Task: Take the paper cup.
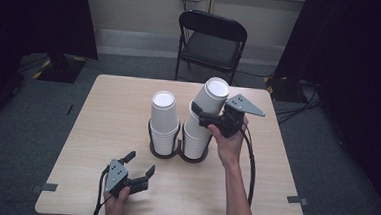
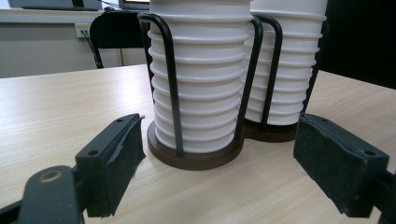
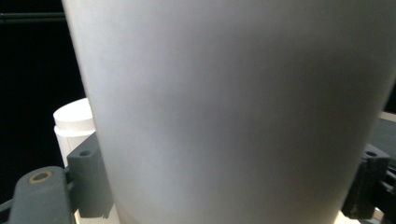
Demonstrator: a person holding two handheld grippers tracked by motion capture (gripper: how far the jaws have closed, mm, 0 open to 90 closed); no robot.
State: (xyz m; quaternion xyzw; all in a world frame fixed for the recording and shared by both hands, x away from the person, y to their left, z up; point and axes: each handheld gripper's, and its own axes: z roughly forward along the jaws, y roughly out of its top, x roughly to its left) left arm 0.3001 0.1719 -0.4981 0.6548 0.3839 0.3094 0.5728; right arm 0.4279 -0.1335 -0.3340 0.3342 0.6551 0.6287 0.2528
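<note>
Twin black wire cup holder [image 1: 178,149] on a brown base, just left of the right hand-held gripper [image 1: 204,119] and ahead of the left one: each bay holds a stack of white paper cups. Left stack [image 1: 163,121] upright. Right stack [image 1: 198,133] carries a tilted top cup [image 1: 210,99], plain white, smooth-sided, clamped between the right hand-held gripper's jaws. Left hand-held gripper [image 1: 138,165] low over the desk [image 1: 102,127], jaws wide, empty. Black folding chair [image 1: 210,41] beyond the desk, grey floor.

In the right gripper view the tilted white paper cup [image 3: 233,107] hides the right claw's [image 3: 224,186] pads, its top and base are cut off, and the cup stacks' tops leave the left gripper view.
</note>
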